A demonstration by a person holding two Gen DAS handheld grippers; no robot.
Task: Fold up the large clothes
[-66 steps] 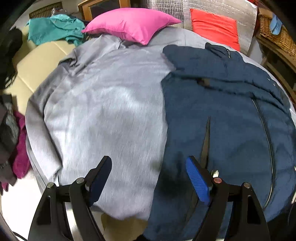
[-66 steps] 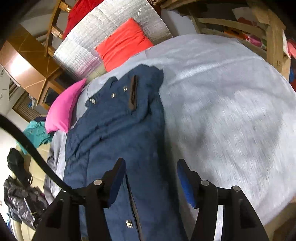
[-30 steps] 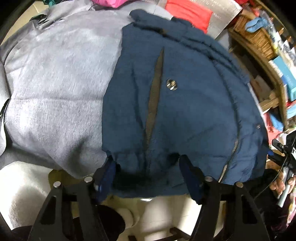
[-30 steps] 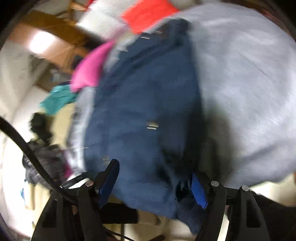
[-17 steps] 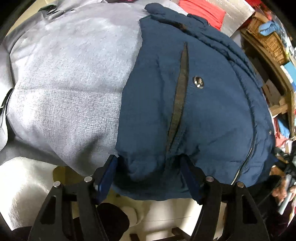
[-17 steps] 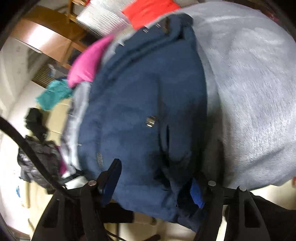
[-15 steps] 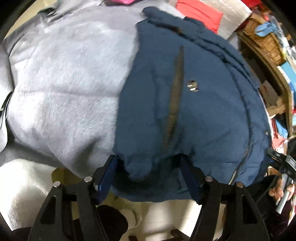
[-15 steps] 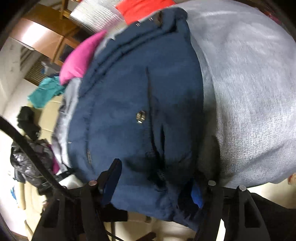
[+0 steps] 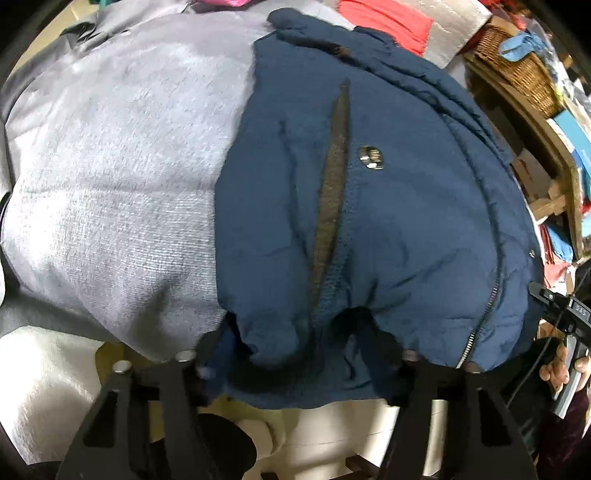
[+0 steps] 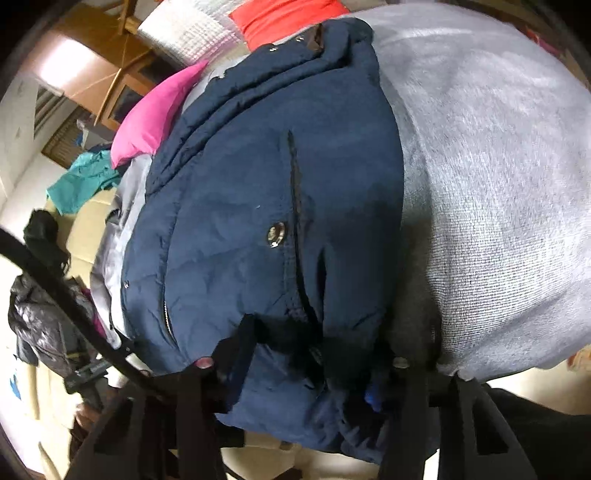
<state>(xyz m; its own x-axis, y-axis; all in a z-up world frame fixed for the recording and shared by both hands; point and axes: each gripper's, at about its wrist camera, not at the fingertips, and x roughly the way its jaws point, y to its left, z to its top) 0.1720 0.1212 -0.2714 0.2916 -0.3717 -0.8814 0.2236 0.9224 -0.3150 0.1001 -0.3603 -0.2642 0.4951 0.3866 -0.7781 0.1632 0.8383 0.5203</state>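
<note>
A navy padded jacket [image 9: 406, 206] lies zip-side up on a grey blanket [image 9: 110, 166], its hem hanging over the near edge. My left gripper [image 9: 291, 339] has its jaws closing on the hem by the pocket slit, and the fabric bunches between the fingers [image 9: 210, 343]. In the right wrist view the same jacket [image 10: 229, 206] fills the middle. My right gripper [image 10: 314, 354] is also closing on the hem at the other corner, with cloth puckered between its fingers [image 10: 236, 347]. The pads are mostly buried in cloth.
The grey blanket [image 10: 498, 184] covers the bed. A pink pillow [image 10: 155, 114] and a red cushion [image 9: 384, 22] sit at the far end. A wicker basket [image 9: 517, 70] on wooden shelves stands to the right. A teal garment [image 10: 81, 181] and a black bag [image 10: 40, 321] lie to the left.
Both grippers came down from above the jacket to its near hem. Their jaws have narrowed around the hem, and the fabric now bunches between the fingers.
</note>
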